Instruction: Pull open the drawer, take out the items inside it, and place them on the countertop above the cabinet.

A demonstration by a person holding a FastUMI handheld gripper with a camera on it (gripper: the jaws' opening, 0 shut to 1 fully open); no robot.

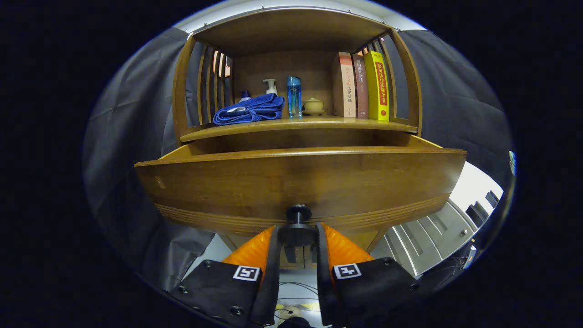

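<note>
I'm holding the gripper (297, 237) closed on the drawer knob (298, 226): both fingers are pressing on the dark round knob from either side, knob sitting right between the fingertips

The drawer (300, 184) is standing partly out of the cabinet, its wide wooden front just ahead of the fingers and its top edge lying forward of the countertop (298, 124) above. I'm looking at it from below the rim, so I'm not seeing what's inside

Handling, my read:
- drawer is solid wood, stiff, probably heavy-ish; it should be sliding straight if I'm pulling square to the front
- knob is small, hard and round, likely slick, with a narrow stem behind a wider cap. Best hold is where I am now, fingers behind the widest part of the cap so the cap is catching on the pull
- pulling off-axis risks the fingers slipping off or the drawer binding

Countertop is already carrying things: a folded blue towel (249, 109), a pump bottle (270, 85), a blue tumbler (294, 96), a small lidded cup (313, 105) and three upright books (362, 85). Free wood strip is running along the front edge, so items from the drawer are probably going there

Drawer looks open part way; I'm judging it needs more travel before I can reach in
</note>
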